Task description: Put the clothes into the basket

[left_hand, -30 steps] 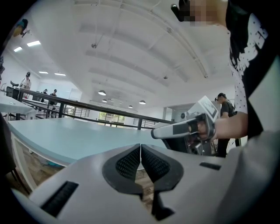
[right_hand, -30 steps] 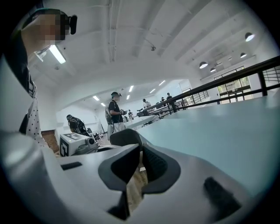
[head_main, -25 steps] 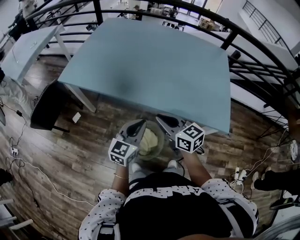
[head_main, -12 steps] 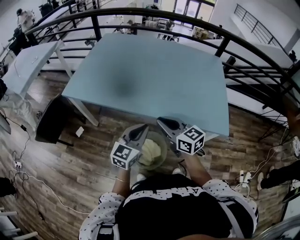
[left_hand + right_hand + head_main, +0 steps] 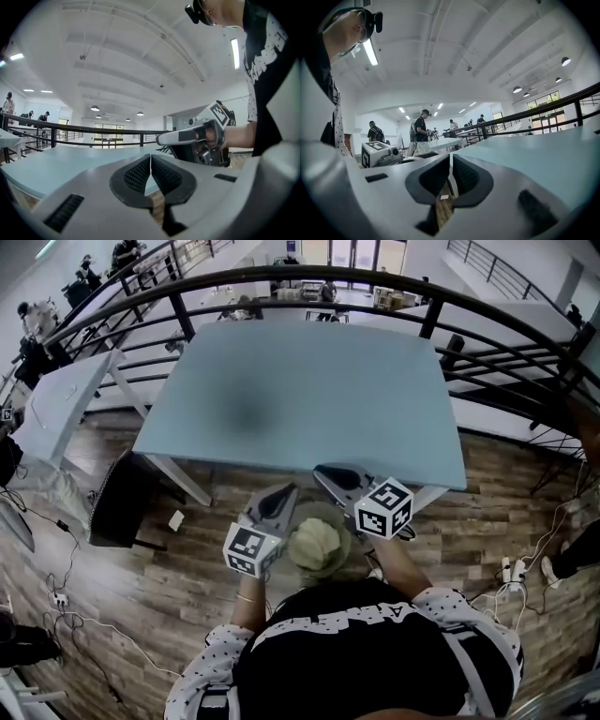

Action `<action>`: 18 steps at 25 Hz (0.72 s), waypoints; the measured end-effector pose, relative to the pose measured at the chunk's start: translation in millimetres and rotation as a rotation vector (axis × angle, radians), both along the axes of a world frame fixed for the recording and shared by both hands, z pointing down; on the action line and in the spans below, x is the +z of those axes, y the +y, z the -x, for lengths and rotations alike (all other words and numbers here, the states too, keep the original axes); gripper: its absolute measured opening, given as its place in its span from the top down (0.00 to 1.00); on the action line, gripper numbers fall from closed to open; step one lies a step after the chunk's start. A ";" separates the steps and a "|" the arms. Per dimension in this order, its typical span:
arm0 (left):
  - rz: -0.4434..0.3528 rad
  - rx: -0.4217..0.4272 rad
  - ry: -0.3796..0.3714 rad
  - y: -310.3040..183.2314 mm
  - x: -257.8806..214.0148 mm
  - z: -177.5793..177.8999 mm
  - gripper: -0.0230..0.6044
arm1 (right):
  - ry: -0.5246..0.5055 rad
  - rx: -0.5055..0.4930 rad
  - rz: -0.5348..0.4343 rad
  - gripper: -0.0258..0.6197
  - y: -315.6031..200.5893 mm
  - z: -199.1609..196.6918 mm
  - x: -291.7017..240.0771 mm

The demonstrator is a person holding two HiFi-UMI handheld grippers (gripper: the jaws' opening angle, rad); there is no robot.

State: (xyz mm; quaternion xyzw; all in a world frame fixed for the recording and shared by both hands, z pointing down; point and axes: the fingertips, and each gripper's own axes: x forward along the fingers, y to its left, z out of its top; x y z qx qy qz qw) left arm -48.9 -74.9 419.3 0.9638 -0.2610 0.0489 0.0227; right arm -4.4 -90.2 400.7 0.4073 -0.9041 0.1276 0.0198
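Note:
A round basket (image 5: 325, 508) holding a heap of olive and cream cloth (image 5: 317, 542) shows in the head view, just before the near edge of the light blue table (image 5: 281, 390). My left gripper (image 5: 288, 490) lies along its left side and my right gripper (image 5: 320, 471) along its right side. Both point toward the table. In the left gripper view the left gripper (image 5: 150, 157) is shut, with nothing between its pads. The right gripper (image 5: 450, 161) is also shut. How the basket is borne is hidden.
A black chair (image 5: 122, 504) stands on the wooden floor left of the table. A dark railing (image 5: 309, 277) runs behind the table. Cables and a power strip (image 5: 511, 570) lie on the floor at right. People stand by other tables (image 5: 422, 131) in the distance.
Both grippers have risen a little beside the basket. The cloth heap looks larger and closer to the head camera. Both pairs of jaws stay shut.

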 end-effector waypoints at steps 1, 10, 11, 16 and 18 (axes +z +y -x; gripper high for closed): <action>-0.004 0.002 -0.003 1.0 -1.0 0.9 0.94 | 0.002 0.000 -0.002 0.90 1.8 1.1 -0.8; 0.008 0.014 -0.025 13.7 4.5 11.2 0.94 | -0.010 0.025 0.000 0.90 19.2 7.3 -1.3; 0.011 0.016 -0.027 15.5 5.5 11.8 0.94 | -0.010 0.028 0.000 0.90 21.0 7.0 -1.7; 0.007 0.024 -0.027 21.5 3.9 13.6 0.94 | -0.011 0.050 -0.006 0.90 27.7 2.4 -3.5; 0.004 0.026 -0.026 21.7 3.4 16.2 0.94 | -0.010 0.056 -0.009 0.90 28.3 2.7 -4.8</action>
